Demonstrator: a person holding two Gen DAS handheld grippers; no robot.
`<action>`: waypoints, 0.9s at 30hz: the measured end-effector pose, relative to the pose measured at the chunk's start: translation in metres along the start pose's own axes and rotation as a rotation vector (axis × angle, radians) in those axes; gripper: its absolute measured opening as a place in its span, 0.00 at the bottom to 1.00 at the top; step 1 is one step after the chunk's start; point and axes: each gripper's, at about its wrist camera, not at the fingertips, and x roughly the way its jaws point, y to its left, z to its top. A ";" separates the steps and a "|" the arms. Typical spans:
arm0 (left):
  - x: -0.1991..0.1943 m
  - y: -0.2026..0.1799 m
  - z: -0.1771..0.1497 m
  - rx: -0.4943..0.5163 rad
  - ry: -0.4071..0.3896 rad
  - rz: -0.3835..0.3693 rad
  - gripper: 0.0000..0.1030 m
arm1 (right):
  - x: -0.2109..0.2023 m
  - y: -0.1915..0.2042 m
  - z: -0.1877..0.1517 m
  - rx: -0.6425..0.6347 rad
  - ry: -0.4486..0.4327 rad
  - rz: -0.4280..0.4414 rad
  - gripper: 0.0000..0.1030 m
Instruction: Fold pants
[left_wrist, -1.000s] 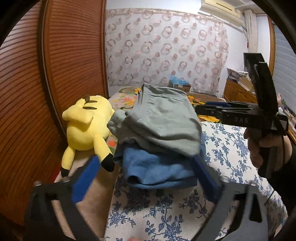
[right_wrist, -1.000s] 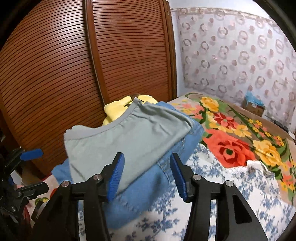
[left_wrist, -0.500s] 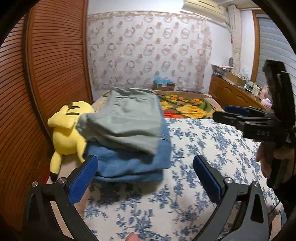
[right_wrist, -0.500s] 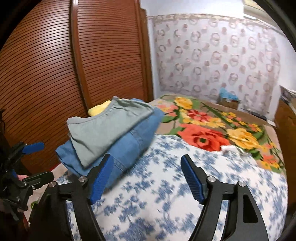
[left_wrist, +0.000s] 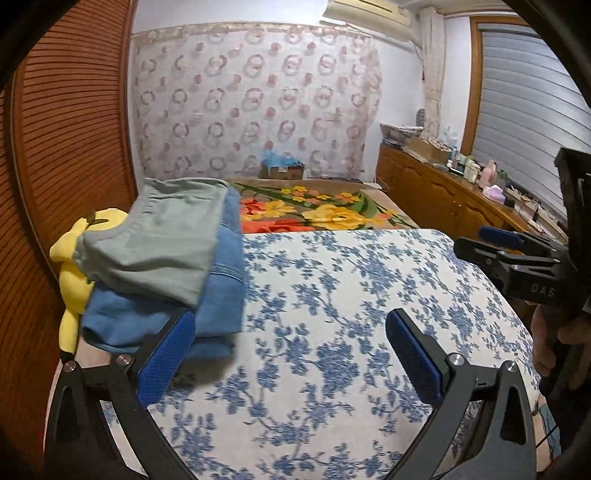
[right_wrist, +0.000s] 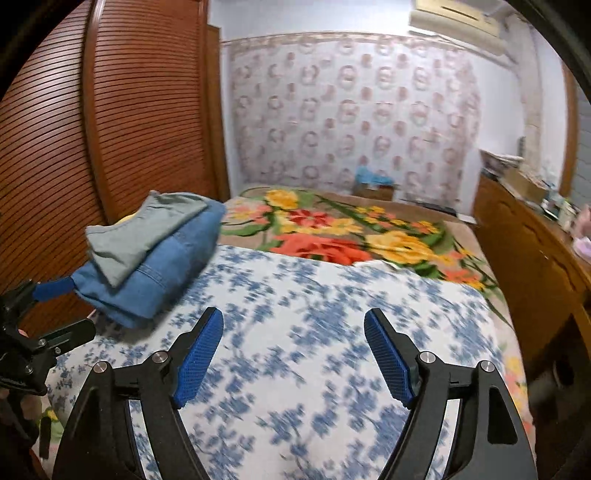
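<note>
Folded grey-green pants (left_wrist: 162, 243) lie on top of folded blue jeans (left_wrist: 218, 295) in a stack at the left edge of the bed; the stack also shows in the right wrist view, grey-green pants (right_wrist: 147, 232) over jeans (right_wrist: 173, 266). My left gripper (left_wrist: 288, 354) is open and empty, just right of the stack's near corner, above the blue-flowered sheet (left_wrist: 351, 295). My right gripper (right_wrist: 295, 354) is open and empty over the sheet (right_wrist: 314, 295), well right of the stack. Each gripper shows in the other's view: the right one (left_wrist: 495, 240) and the left one (right_wrist: 44, 314).
A yellow plush toy (left_wrist: 74, 266) sits behind the stack against the slatted wooden wardrobe doors (left_wrist: 66, 166). A floral blanket (right_wrist: 351, 232) covers the far half of the bed. A wooden sideboard (left_wrist: 443, 199) with clutter runs along the right. A cardboard box (left_wrist: 282, 170) stands by the far wall.
Both grippers have pulled back and swung right, away from the stacked pants. The right jaws have opened wider. The stack has stayed in place.
</note>
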 end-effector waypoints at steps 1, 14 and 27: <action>0.001 -0.005 -0.001 0.004 0.004 -0.006 1.00 | -0.002 0.002 0.000 0.006 0.002 -0.011 0.78; -0.009 -0.048 -0.007 0.031 0.017 -0.015 1.00 | -0.060 0.002 -0.026 0.053 -0.048 -0.106 0.78; -0.072 -0.078 0.010 0.075 -0.118 -0.002 1.00 | -0.113 -0.001 -0.035 0.084 -0.171 -0.095 0.78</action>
